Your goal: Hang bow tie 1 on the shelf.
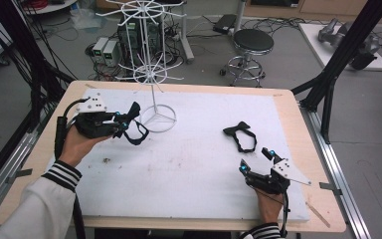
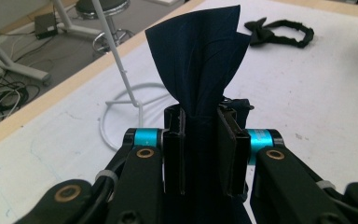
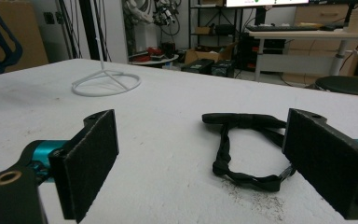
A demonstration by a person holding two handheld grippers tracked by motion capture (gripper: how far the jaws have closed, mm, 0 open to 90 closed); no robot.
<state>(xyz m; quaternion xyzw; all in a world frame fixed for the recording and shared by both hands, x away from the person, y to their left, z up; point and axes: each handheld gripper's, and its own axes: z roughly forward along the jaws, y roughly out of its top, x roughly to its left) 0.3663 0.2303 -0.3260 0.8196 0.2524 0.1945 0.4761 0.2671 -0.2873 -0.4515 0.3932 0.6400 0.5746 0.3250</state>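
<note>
Pinching the navy bow tie [image 2: 200, 60] at its knot, your left gripper [image 1: 121, 123] held it clear of the white mat [image 1: 189, 164] near the left edge, beside the white wire rack [image 1: 151, 74] — its strap loop dangling below. That fabric looked light, soft and floppy, so the knot seemed the surest hold. You had that hand level, pointing toward the rack. Your right gripper [image 1: 256, 160] rested near the front right corner, jaws spread and empty, aimed at the second black bow tie [image 3: 247, 144] — lying flat nearby.
</note>
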